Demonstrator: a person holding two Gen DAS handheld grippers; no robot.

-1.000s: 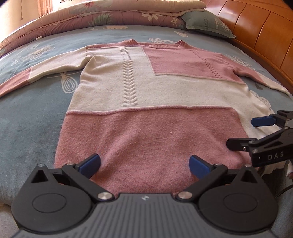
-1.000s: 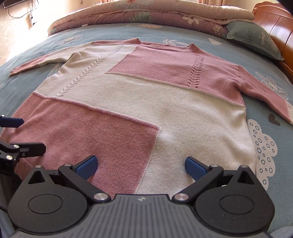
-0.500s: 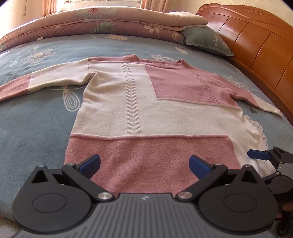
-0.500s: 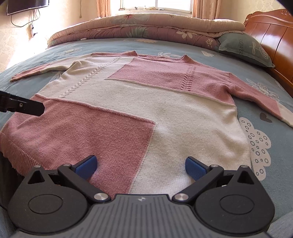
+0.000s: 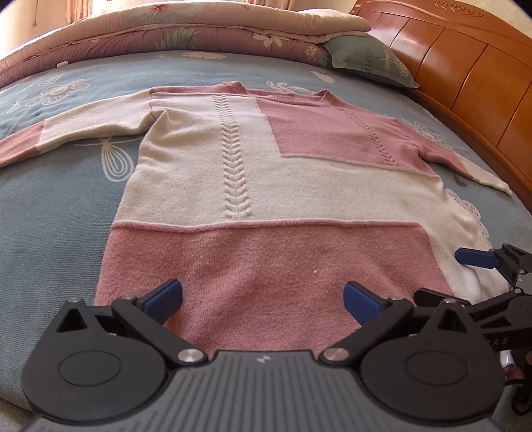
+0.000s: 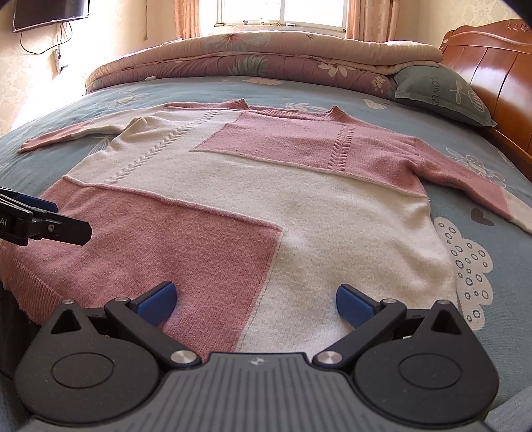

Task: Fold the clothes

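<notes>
A pink and cream knit sweater (image 5: 266, 186) (image 6: 252, 199) lies flat on the bed, front up, both sleeves spread out sideways, hem toward me. My left gripper (image 5: 262, 299) hovers open over the pink hem panel, holding nothing. Over the hem where pink meets cream, my right gripper (image 6: 256, 300) is open and empty too. The right gripper (image 5: 478, 266) shows at the right edge of the left wrist view, over the cream corner. In the right wrist view the left gripper's fingers (image 6: 50, 229) reach in from the left edge above the pink panel.
The bed has a blue-grey flowered sheet (image 5: 50, 206) (image 6: 482, 266). A rolled pink quilt (image 6: 266, 56) and a grey-green pillow (image 6: 442, 93) lie at the far end. A wooden headboard (image 5: 465, 73) runs along the right. A window and a wall-mounted TV (image 6: 50, 13) are behind.
Both grippers have risen and tilted up, so more of the sweater, quilt and room shows. The sweater has not moved. Both stay open.
</notes>
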